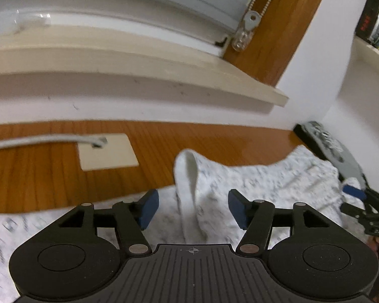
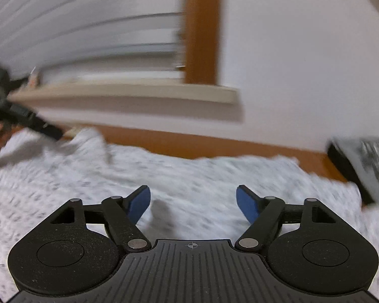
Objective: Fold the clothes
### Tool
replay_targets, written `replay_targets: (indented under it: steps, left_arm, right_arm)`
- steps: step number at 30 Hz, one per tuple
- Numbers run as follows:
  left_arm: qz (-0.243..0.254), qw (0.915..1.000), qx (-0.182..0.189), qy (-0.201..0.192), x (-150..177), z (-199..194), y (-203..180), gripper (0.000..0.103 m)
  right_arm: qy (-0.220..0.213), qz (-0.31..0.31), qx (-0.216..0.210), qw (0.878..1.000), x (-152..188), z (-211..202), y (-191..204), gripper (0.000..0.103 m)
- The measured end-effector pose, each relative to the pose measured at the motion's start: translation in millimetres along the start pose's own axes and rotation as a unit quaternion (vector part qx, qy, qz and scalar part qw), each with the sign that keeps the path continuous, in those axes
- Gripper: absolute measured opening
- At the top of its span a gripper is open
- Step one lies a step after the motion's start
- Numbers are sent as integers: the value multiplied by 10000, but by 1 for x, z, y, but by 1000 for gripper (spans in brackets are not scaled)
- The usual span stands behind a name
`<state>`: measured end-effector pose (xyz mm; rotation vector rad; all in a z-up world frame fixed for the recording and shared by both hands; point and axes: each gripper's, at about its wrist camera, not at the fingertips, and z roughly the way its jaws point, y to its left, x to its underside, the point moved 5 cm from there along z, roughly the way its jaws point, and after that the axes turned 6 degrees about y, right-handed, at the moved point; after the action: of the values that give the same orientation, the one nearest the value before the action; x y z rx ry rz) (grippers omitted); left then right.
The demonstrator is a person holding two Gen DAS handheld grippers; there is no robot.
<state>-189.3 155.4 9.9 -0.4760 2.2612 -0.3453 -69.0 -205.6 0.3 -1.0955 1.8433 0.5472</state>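
A white garment (image 1: 278, 181) with a fine grey print lies spread on a brown wooden surface (image 1: 38, 176). One part of it stands up as a narrow ridge (image 1: 187, 174). My left gripper (image 1: 193, 207) is open, its blue pads on either side of that ridge and apart from it. At the right edge of the left wrist view my right gripper (image 1: 358, 197) hovers over the garment's far side. In the blurred right wrist view, my right gripper (image 2: 193, 202) is open above the garment (image 2: 189, 171), with nothing between its fingers. My left gripper (image 2: 45, 128) shows at the far left.
A dark-edged grey object (image 1: 326, 146) lies beyond the garment by the white wall, seen again as the grey object (image 2: 361, 166). A beige plate (image 1: 106, 151) with a grey cable sits in the wood. Behind are a beige sill (image 1: 164, 80), window blinds and a bookshelf (image 1: 376, 12).
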Motion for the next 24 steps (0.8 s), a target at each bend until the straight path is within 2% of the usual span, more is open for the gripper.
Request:
replay_targets:
  steps: [2, 4, 6, 8, 9, 14, 18, 22, 23, 24]
  left_arm:
    - [7, 10000, 59, 42, 4, 0, -2, 66]
    - [17, 10000, 77, 54, 7, -1, -2, 67]
    - [20, 10000, 52, 21, 9, -4, 0, 67]
    - [-21, 10000, 11, -39, 9, -9, 4, 68]
    - [-40, 10000, -37, -80, 9, -13, 7, 69]
    - [-124, 9993, -219, -267, 9, -35, 22, 71]
    - [-308, 9988, -151, -361, 10, -45, 33, 74]
    - [-454, 9983, -38, -374, 6, -43, 37, 74]
    - [-496, 9981, 25, -353, 5, -41, 36, 75]
    - [-539, 9980, 88, -332, 3, -38, 36, 75]
  right_arm:
    - [-3, -403, -115, 9991, -15, 4, 25, 71]
    - [68, -614, -425, 9972, -26, 12, 49, 69]
    - [183, -817, -730, 9938, -37, 24, 72, 60]
    - [345, -1008, -996, 9893, -45, 40, 94, 43]
    - [420, -1109, -1114, 9867, -48, 47, 105, 40]
    - [605, -1433, -1441, 9773, -62, 79, 148, 38]
    - [658, -1511, -1689, 9717, -68, 88, 172, 38]
    - [742, -1637, -1668, 9695, -68, 103, 186, 38]
    - [742, -1615, -1669, 9698, -69, 106, 187, 36]
    - [681, -1502, -1723, 9711, -70, 103, 183, 28]
